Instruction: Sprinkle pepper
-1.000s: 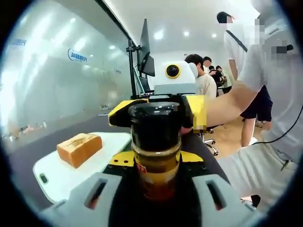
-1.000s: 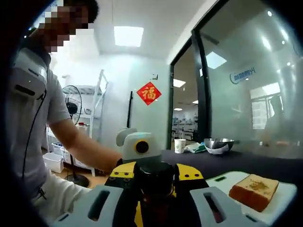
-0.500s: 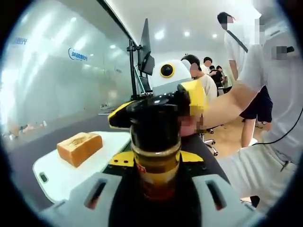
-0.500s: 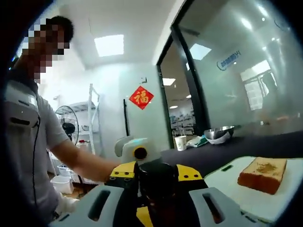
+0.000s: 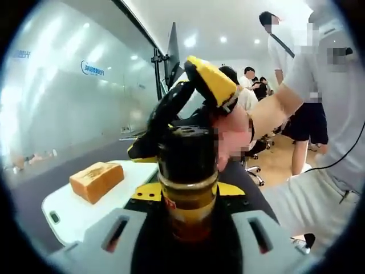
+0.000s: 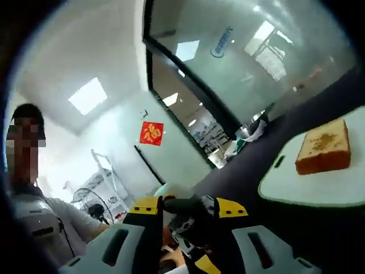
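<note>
One slice of toast (image 5: 96, 180) lies mid-way on one white cutting board (image 5: 63, 214) near the dark worktop's edge. The left gripper (image 5: 187, 228) clamps the pepper bottle (image 5: 187, 194) upright; the right gripper (image 5: 188, 108) is closed on its black cap (image 5: 187, 151).

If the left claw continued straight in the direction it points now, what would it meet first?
The left claw already grips the pepper bottle. Straight beyond the bottle's black cap comes the right claw, clamped around that cap, with the person's hand behind it. Depth is hard to judge.
</note>
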Motion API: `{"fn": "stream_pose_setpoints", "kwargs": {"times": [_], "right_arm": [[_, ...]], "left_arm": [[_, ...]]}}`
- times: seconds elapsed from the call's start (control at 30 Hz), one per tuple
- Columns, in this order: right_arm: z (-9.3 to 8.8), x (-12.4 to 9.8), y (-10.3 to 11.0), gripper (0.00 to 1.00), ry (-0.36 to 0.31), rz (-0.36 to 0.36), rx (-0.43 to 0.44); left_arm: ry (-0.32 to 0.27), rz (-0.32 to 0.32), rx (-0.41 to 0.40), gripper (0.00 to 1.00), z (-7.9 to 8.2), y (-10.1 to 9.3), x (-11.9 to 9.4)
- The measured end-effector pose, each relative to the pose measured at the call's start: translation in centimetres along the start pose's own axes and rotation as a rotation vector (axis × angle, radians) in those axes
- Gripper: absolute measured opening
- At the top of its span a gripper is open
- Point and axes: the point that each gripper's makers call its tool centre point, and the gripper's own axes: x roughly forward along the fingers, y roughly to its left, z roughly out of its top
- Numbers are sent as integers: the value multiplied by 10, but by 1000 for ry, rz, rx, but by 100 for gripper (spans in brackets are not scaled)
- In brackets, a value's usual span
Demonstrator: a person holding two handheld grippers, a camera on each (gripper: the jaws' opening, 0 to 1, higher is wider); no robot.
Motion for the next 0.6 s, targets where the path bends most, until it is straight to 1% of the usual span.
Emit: {"fn": "stream_pose_setpoints", "kwargs": {"times": [0.03,0.1,0.13,0.17,0.2,0.23,0.27,0.33,0.37,0.4,0.43,0.47,0.5,0.53,0.6], "right_arm": [[1,-1,-1,30,-4,-3,19],[5,1,-7,30,-11,-11,93],[2,2,0,30,-17,-10,121],[6,3,3,26,-31,0,163],[12,2,7,24,-52,10,228],[6,3,3,24,-13,-14,274],[7,4,1,24,-20,-13,242],[6,6,3,24,-25,-17,246],[7,7,4,22,-32,-17,266],[-6,5,-11,16,24,-114,230],[-4,5,-15,8,-7,-130,176],[0,6,-12,6,-26,-83,276],[0,6,-16,6,-31,-81,317],[1,5,-19,6,-29,-87,287],[3,7,-17,6,-31,-89,263]], "left_arm": [[1,0,5,22,1,-2,1],[0,-2,7,22,2,-3,2],[0,-3,9,22,2,-4,2],[-1,-5,13,22,2,-4,2],[-4,-8,24,22,3,-5,2],[1,-5,25,22,2,-3,1],[-1,-3,19,22,2,-2,1],[-1,0,15,22,2,-1,0],[-1,-3,17,22,2,-1,0],[-32,-12,58,22,9,-4,1],[13,-3,38,22,-1,-4,-2],[1,-1,40,22,1,-4,-3],[-4,-1,31,22,2,-2,-3],[-3,1,30,22,2,-2,-3],[-3,3,26,22,1,-1,-3]]}}
